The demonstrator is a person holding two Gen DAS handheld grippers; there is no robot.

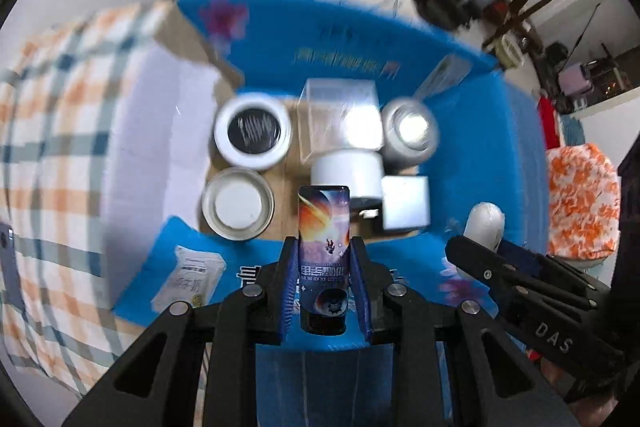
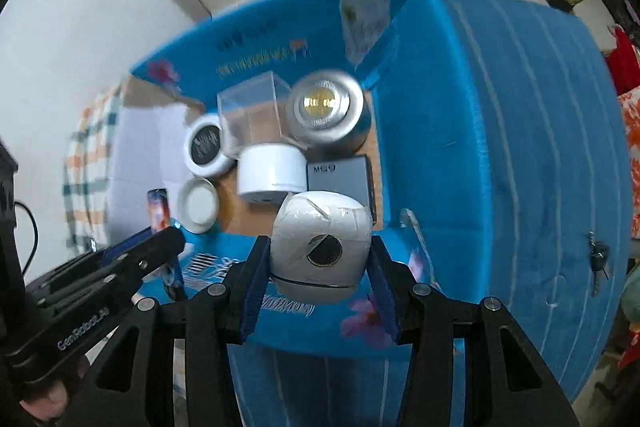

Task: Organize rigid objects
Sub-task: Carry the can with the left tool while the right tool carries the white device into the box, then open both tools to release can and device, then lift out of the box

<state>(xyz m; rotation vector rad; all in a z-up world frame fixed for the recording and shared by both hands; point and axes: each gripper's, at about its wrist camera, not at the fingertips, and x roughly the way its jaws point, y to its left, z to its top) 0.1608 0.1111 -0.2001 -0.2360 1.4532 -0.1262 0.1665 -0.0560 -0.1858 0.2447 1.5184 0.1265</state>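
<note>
My left gripper [image 1: 324,245] is shut on a slim box with a space print [image 1: 324,223], held upright over the open blue carton [image 1: 460,131]. My right gripper [image 2: 320,249] is shut on a white rounded device with a dark round disc [image 2: 320,223], also above the carton. Inside the carton lie a white jar with a black lid [image 1: 253,135], a clear plastic cube [image 1: 340,111], a silver round tin [image 1: 410,131], a white cylinder [image 1: 347,169], a pale grey box [image 1: 405,203] and a shallow round tin [image 1: 238,205]. The two grippers hang side by side, pointing steeply down.
A white sachet [image 1: 190,277] rests on the carton's near flap. A plaid cloth [image 1: 60,147] covers the surface to the left. In the right wrist view a blue ribbed surface [image 2: 520,147] with a bunch of keys [image 2: 598,259] lies right of the carton. Chairs and clutter stand beyond.
</note>
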